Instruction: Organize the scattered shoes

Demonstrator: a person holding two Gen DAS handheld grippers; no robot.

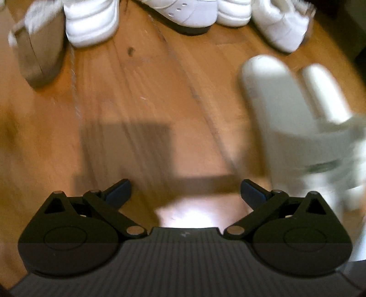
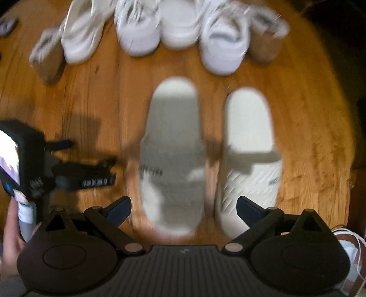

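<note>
Two white slides lie side by side on the wooden floor in the right wrist view, the left slide (image 2: pixel 172 146) and the right slide (image 2: pixel 249 146), toes pointing away. My right gripper (image 2: pixel 184 209) hovers open just behind their heels, holding nothing. Beyond them stands a row of white sneakers (image 2: pixel 139 29) with tan shoes at both ends (image 2: pixel 49 61). In the left wrist view my left gripper (image 1: pixel 185 192) is open over bare floor, with the slides (image 1: pixel 295 98) blurred to its right and white sneakers (image 1: pixel 91 20) and a tan shoe (image 1: pixel 39 57) at the far edge.
The left gripper's body (image 2: pixel 25 160) shows at the left of the right wrist view, held by a hand (image 2: pixel 11 237). A dark small object (image 2: pixel 8 26) lies at the far left. White cables (image 2: pixel 352 246) sit at the lower right. Wooden floor (image 1: pixel 141 109) spreads between me and the shoe row.
</note>
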